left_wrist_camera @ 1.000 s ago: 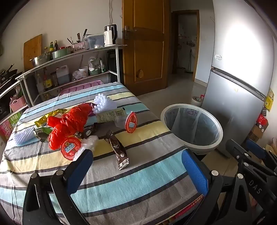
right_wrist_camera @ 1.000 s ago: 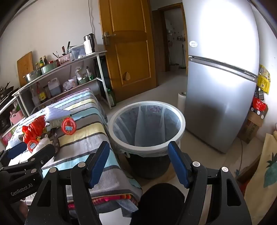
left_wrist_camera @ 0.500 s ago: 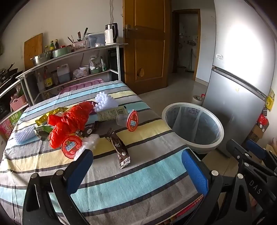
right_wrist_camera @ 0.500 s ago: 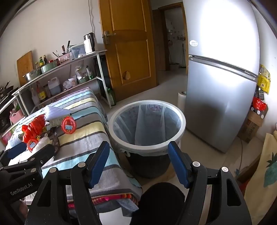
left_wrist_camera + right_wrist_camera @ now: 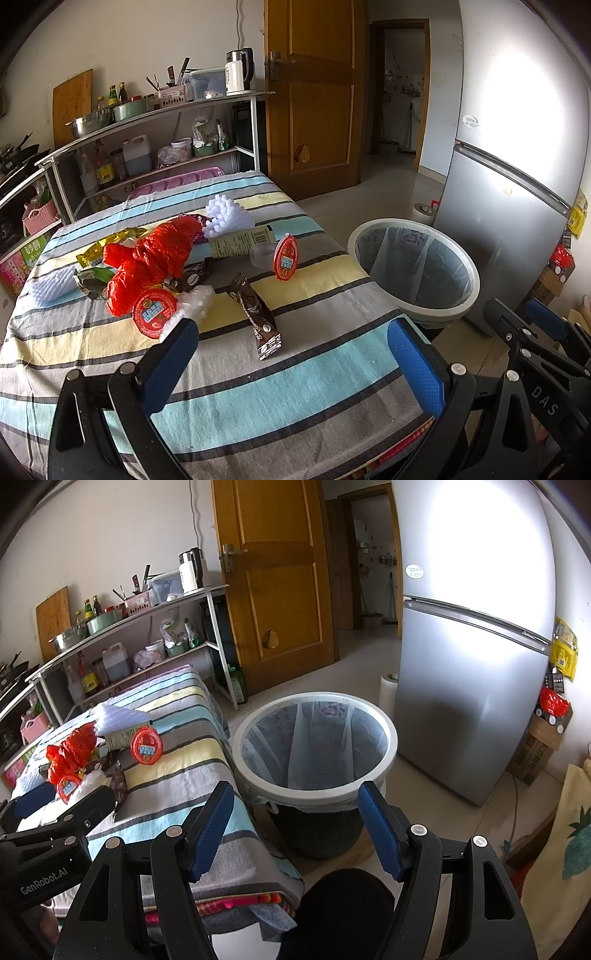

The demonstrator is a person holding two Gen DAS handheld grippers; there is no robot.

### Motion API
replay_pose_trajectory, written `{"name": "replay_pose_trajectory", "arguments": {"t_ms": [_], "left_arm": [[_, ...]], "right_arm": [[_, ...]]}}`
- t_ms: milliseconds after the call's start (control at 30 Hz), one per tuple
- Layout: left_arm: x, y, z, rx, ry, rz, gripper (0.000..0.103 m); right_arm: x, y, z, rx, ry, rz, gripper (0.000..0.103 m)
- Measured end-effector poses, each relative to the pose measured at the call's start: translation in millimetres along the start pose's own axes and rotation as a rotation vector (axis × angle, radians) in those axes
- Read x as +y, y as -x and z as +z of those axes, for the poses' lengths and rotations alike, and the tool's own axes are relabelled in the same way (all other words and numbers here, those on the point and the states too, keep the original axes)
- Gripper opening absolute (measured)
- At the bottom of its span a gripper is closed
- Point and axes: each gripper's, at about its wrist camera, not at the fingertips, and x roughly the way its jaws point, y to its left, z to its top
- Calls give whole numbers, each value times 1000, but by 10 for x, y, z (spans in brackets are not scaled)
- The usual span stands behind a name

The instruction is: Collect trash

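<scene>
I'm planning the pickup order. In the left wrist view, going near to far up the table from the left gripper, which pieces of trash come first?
Left gripper → brown coffee sachet → upright red-lidded jelly cup → green-labelled carton → white foam net.

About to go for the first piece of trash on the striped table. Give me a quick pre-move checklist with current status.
1. Left gripper open and empty: ok.
2. Right gripper open and empty: ok.
3. Nearest target free to grasp: ok; the brown wrapper lies flat and apart from the pile, ahead of the left gripper.
4. Trash bin lined and open: ok; no lid, nothing seen inside.
5. Bin within drop range: ok, likely; it stands right beside the table edge, under the right gripper's view.
6. Red plastic bag clear of other items: not ok; it overlaps several wrappers.
</scene>
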Motion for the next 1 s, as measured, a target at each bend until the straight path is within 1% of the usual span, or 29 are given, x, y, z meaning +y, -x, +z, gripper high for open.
{"name": "replay_pose_trajectory", "arguments": {"t_ms": [1000], "left_arm": [[20,-6,-16,-4,5,2,103]], "right_arm": [[1,-11,-7,2,2,-1,70]]}}
